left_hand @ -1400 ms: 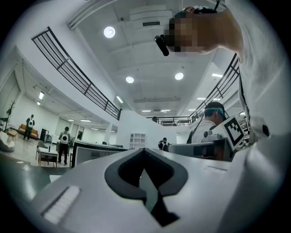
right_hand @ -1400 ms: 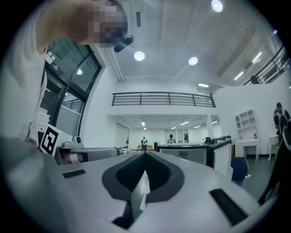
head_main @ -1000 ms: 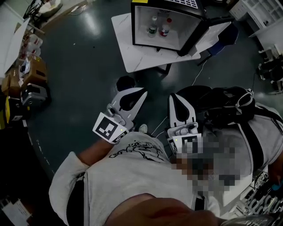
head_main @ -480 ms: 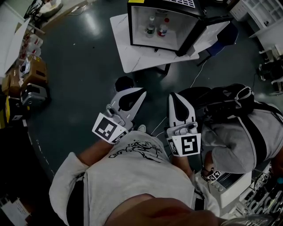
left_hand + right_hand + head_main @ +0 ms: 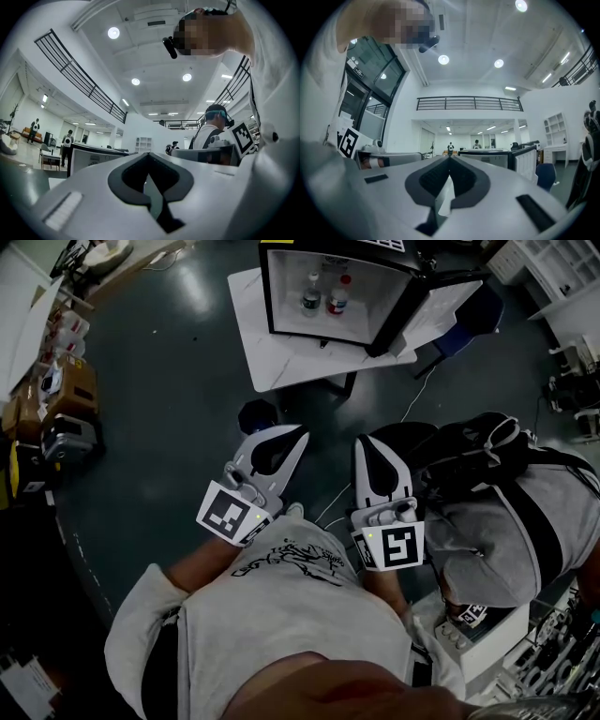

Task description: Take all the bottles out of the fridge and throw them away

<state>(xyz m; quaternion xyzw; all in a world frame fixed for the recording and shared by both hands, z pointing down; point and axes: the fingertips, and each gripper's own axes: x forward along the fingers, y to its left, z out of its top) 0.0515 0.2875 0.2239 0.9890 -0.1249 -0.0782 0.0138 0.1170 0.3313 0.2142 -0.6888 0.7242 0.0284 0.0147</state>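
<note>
A small black fridge (image 5: 265,292) stands open on a white table (image 5: 272,352) at the top of the head view, its door (image 5: 394,320) swung out to the right. Inside stand two upright bottles, one with a green label (image 5: 310,298) and one with a red label (image 5: 337,298). My left gripper (image 5: 300,433) and right gripper (image 5: 364,442) are held side by side close to my chest, well short of the table. Both point toward the fridge. The jaws of the left gripper (image 5: 149,154) and of the right gripper (image 5: 450,158) meet at the tips with nothing between them.
Another person (image 5: 506,512) in grey with black straps bends over just right of my right gripper. A dark round object (image 5: 255,414) sits on the floor before the table, a blue chair (image 5: 469,324) beside the fridge door. Boxes (image 5: 66,399) line the left edge.
The fridge and table have slid up and to the left in the head view. The person at the right has shifted. Both grippers keep the same shut pose.
</note>
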